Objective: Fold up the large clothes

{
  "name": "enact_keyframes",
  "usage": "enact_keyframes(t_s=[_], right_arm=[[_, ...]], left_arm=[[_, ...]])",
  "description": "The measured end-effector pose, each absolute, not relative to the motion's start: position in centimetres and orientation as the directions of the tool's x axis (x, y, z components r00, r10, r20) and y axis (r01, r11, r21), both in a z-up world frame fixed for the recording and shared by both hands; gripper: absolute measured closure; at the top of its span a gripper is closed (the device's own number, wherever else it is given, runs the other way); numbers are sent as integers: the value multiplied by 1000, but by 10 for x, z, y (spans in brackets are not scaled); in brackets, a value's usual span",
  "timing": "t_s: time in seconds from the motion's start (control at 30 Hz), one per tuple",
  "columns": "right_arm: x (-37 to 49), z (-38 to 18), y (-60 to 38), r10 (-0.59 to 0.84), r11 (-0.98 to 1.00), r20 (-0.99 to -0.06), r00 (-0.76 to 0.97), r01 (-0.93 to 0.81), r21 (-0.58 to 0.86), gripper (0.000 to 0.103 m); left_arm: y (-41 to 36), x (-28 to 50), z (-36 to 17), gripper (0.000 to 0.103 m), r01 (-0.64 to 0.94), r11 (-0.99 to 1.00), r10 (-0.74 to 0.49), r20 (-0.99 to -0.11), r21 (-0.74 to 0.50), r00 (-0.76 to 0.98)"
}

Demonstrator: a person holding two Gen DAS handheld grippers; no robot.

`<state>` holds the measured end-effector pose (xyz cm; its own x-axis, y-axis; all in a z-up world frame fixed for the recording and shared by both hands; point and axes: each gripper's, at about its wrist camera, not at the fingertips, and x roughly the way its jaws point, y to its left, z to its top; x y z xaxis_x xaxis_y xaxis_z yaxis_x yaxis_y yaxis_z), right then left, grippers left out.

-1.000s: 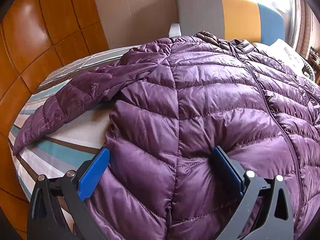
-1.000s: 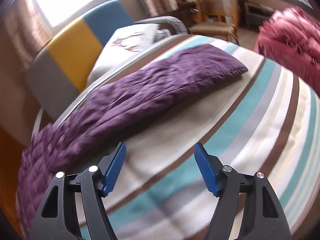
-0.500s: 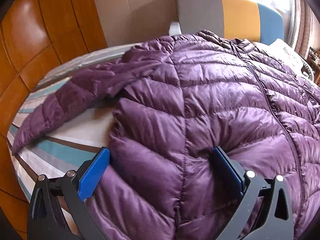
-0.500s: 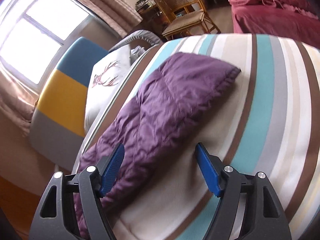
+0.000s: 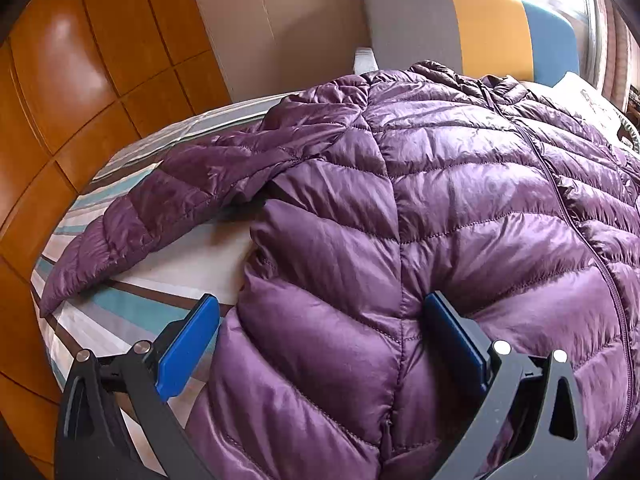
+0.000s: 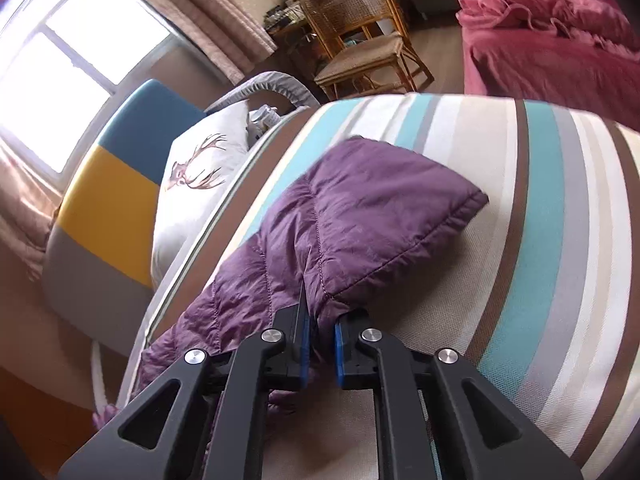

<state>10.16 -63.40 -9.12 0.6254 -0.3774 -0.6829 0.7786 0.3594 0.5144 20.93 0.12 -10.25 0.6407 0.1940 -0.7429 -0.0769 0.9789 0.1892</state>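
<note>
A purple quilted down jacket (image 5: 440, 208) lies spread on a striped bed cover (image 5: 120, 300), one sleeve (image 5: 168, 208) stretched out to the left. My left gripper (image 5: 320, 308) stands open at the jacket's near edge. The puffy hem bulges between its blue pads (image 5: 188, 344). In the right wrist view the other sleeve (image 6: 372, 208) lies across the striped bed cover (image 6: 540, 240). My right gripper (image 6: 322, 312) is closing, and its pads pinch a fold of that sleeve a little back from the cuff.
A grey, yellow and blue headboard (image 5: 460, 28) stands at the far end, with a white deer-print pillow (image 6: 200, 176) against it. Beyond the bed are a wicker chair (image 6: 360, 40) and pink bedding (image 6: 560, 40). Orange wood panels (image 5: 60, 80) lie to the left of the bed.
My right gripper swung over to the sleeve, rolled, and went from wide open to pinched on the fabric near the cuff. The left gripper stayed where it was, and the jacket shifted slightly.
</note>
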Motion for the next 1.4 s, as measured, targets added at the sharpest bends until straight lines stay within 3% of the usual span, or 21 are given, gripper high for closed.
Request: enact_keyframes(t_s=[0.4,0.7,0.97,1.13,1.2,1.23,1.4], right_arm=[[145,-37,-542,-506,656,-611,608,732,185,96],[208,-18,-380,-399,905,-537,744,412,-101,96],[238,-39,-249,-193,977,-579,792,99,-190,96],[237,-62,-173,-141,907,-601,787,-140,-396,96],[236,-74,-159,-120,871,-664,738,-243,-428,89],[236,-77,-157,-113,865,-696,709,-274,-420,74],[214,-62,-178,-54,918,-712,700,-246,-311,58]], left_arm=[[5,210,-104,2,-76,985,166,-757,152,632],[14,212,-106,2,-77,993,118,-773,90,623],[17,213,-107,2,-79,995,95,-780,59,619],[16,212,-107,2,-80,995,100,-779,64,619],[14,212,-106,2,-80,994,112,-777,79,619],[14,212,-105,2,-80,993,116,-777,84,619],[8,212,-98,2,-81,990,144,-778,119,612]])
